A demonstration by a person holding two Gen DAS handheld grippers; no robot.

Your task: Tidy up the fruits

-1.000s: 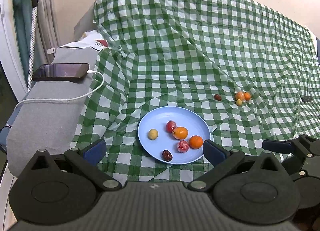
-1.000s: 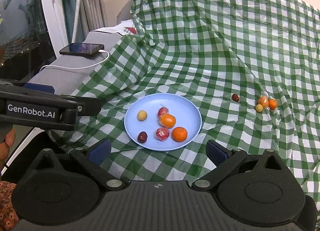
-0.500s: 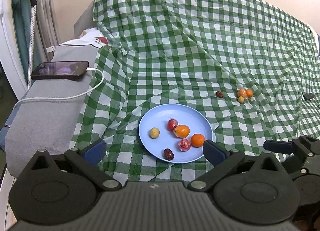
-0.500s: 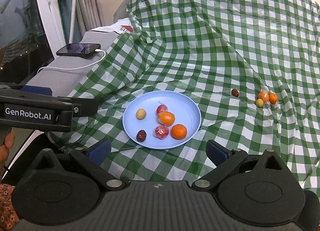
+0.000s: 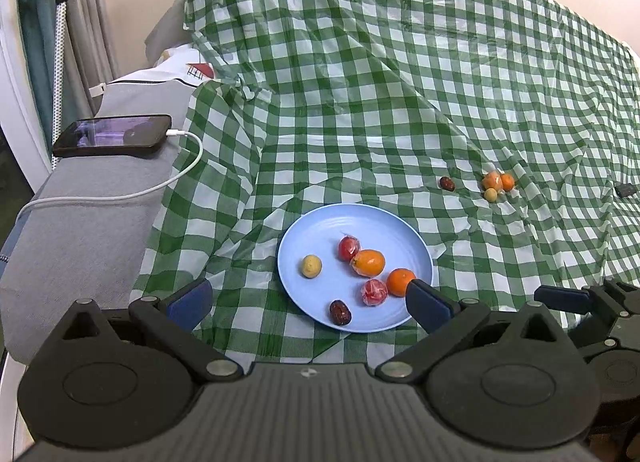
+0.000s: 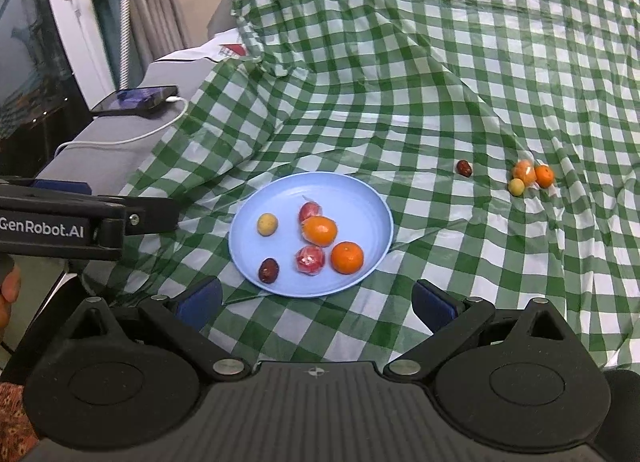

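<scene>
1. Hovering nearest the cameras, the left claw and the right claw both stand spread and released, nothing between their blue pads; each hangs just short of the plate's near rim, and the person's hand shows only at the left edge of the right view.
2. The blue plate sits on the green checked cloth, which seems draped over a sofa or bed. It holds six fruits: a yellow one, a dark date, two red wrapped ones, an oval orange one and a round orange.
3. Farther off and to the right, four fruits lie loose on the cloth: a lone date, and beyond it a tight cluster of two orange fruits and a small yellow one, touching one another.
4. Judging by this, the task is partly done and the step in hand is a pause between picks, before reaching for the loose fruit.
5. The next move likely calls for the right claw to travel past the plate to the lone date, the nearest stray, and close gently; the creased cloth may let round fruit roll.
6. A phone on its cable lies far left, well apart.
</scene>
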